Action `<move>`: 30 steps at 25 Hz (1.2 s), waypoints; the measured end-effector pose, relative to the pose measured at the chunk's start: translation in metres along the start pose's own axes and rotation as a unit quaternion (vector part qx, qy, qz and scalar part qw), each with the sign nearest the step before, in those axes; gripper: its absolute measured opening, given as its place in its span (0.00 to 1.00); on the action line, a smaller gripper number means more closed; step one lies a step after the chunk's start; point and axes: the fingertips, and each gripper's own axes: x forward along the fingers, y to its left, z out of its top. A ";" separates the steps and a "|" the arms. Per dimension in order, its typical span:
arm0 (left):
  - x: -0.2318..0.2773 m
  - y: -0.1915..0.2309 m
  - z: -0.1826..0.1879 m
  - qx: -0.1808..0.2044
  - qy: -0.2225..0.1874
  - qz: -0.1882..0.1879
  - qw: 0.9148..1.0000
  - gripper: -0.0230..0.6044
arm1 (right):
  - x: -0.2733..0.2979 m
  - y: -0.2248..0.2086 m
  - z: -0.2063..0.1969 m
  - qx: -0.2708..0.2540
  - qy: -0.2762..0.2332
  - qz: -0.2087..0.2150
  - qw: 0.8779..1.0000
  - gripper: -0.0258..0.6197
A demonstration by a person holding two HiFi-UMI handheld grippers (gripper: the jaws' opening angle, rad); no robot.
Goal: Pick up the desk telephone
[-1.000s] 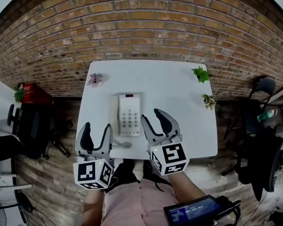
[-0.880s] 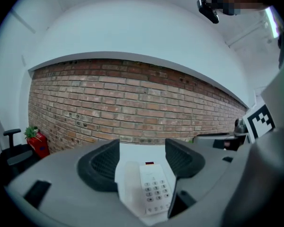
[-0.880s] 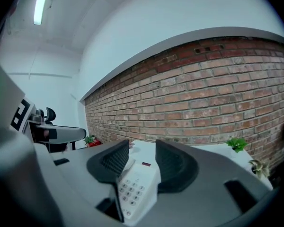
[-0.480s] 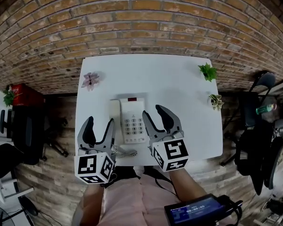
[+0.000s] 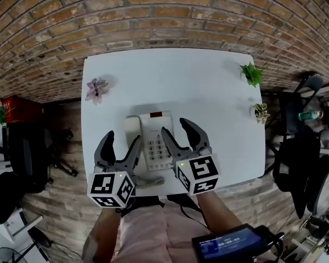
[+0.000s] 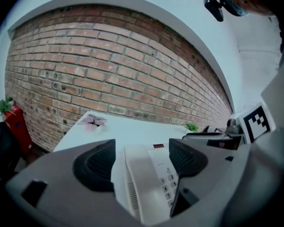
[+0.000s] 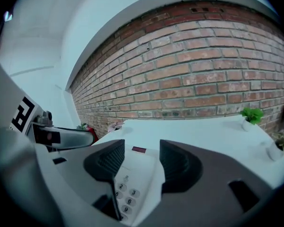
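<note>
Head view steeply down over table (image 5: 208, 86); gripper views low, close, toward brick wall (image 6: 109, 65); telephone (image 5: 151, 127) common

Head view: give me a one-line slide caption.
Jaws opening, left tool straddles the desk telephone at its handset, right tool at its keypad side, on a white table; neither grips.

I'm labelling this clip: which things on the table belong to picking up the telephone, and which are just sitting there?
Job in hand: telephone, handset, coiled cord.
Lying about: pink flower, green plant, small potted plant.
</note>
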 end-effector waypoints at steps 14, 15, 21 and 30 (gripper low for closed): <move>0.057 0.018 -0.047 -0.113 0.092 -0.052 0.988 0.66 | 0.050 -0.001 -0.054 0.054 0.091 0.044 0.993 0.60; 0.057 0.018 -0.048 -0.122 0.094 -0.055 0.987 0.67 | 0.051 -0.001 -0.056 0.057 0.094 0.046 0.993 0.60; 0.060 0.017 -0.054 -0.168 0.105 -0.076 0.977 0.68 | 0.061 -0.001 -0.061 0.078 0.109 0.066 0.989 0.62; 0.068 0.016 -0.061 -0.220 0.115 -0.107 0.963 0.71 | 0.072 0.003 -0.067 0.119 0.123 0.111 0.979 0.64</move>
